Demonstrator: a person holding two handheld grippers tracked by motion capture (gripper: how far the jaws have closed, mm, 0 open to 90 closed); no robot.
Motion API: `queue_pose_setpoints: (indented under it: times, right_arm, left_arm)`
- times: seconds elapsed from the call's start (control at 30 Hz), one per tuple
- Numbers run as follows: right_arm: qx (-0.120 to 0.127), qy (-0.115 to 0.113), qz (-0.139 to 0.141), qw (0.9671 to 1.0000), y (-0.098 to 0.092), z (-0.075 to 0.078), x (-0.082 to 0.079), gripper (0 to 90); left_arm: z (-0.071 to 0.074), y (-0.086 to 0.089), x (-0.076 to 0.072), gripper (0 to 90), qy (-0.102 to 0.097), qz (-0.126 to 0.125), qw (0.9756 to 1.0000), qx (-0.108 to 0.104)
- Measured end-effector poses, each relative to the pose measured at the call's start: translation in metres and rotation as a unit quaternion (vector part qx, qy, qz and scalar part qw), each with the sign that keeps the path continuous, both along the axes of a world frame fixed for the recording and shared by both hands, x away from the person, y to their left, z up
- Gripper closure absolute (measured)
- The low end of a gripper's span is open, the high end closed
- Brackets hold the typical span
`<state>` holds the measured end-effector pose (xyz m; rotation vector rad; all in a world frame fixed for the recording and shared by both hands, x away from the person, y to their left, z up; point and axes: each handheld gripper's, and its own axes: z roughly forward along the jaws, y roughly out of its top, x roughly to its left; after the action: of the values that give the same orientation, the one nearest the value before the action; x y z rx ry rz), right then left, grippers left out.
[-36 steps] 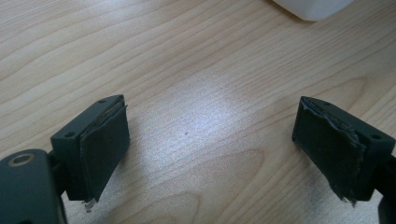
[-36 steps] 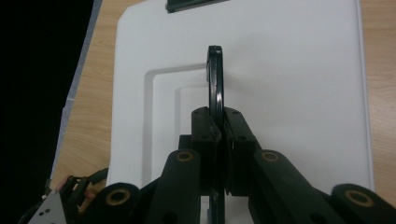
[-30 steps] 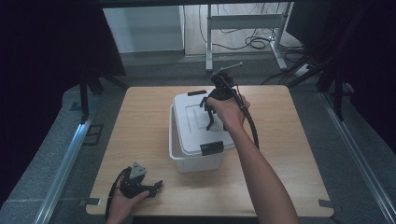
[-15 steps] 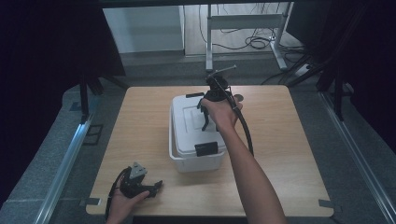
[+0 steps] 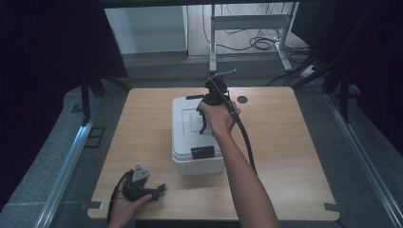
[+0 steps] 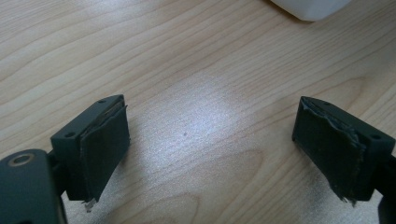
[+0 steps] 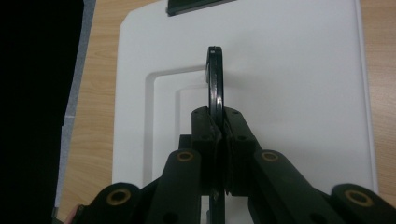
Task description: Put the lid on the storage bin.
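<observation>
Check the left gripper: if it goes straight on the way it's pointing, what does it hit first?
Likely the white box. The left gripper is open, low over the bare wooden table, and only the box's near corner lies ahead, slightly off to one side. Depth is unclear, so it might graze past.

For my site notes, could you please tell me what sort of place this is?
Probably a lab recording station: a light wooden table ringed by black curtains, a metal stand and loose cables on the floor behind it.

Black claw (image 7: 218, 154), brass-ringed pivot screws
</observation>
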<state>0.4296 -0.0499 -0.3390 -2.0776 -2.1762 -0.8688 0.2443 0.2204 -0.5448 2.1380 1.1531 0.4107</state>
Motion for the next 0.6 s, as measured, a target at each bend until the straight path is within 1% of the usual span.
queue_pose_setpoints:
  times: [0.1, 0.27, 0.4, 0.47, 0.6]
  right_arm:
    - [0.001, 0.001, -0.008, 1.0000, 0.000, -0.002, 0.000, 85.6]
    - [0.005, 0.000, -0.012, 0.9999, -0.001, -0.007, -0.001, 85.5]
    - [0.003, 0.001, -0.009, 1.0000, -0.002, -0.011, -0.002, 85.3]
    - [0.007, 0.000, -0.009, 0.9999, -0.003, -0.012, -0.002, 85.2]
    - [0.003, -0.003, -0.002, 1.0000, -0.003, -0.011, -0.003, 85.0]
  left_arm:
    - [0.000, 0.000, 0.000, 10.8, 0.000, -0.001, 1.0000, 0.000]
    - [0.000, 0.000, 0.000, 10.8, 0.000, -0.001, 1.0000, 0.000]
    - [0.000, 0.000, 0.000, 10.8, 0.000, -0.002, 1.0000, 0.000]
    - [0.000, 0.000, 0.000, 10.8, 0.000, -0.001, 1.0000, 0.000]
    - [0.000, 0.000, 0.000, 10.8, 0.000, -0.002, 1.0000, 0.000]
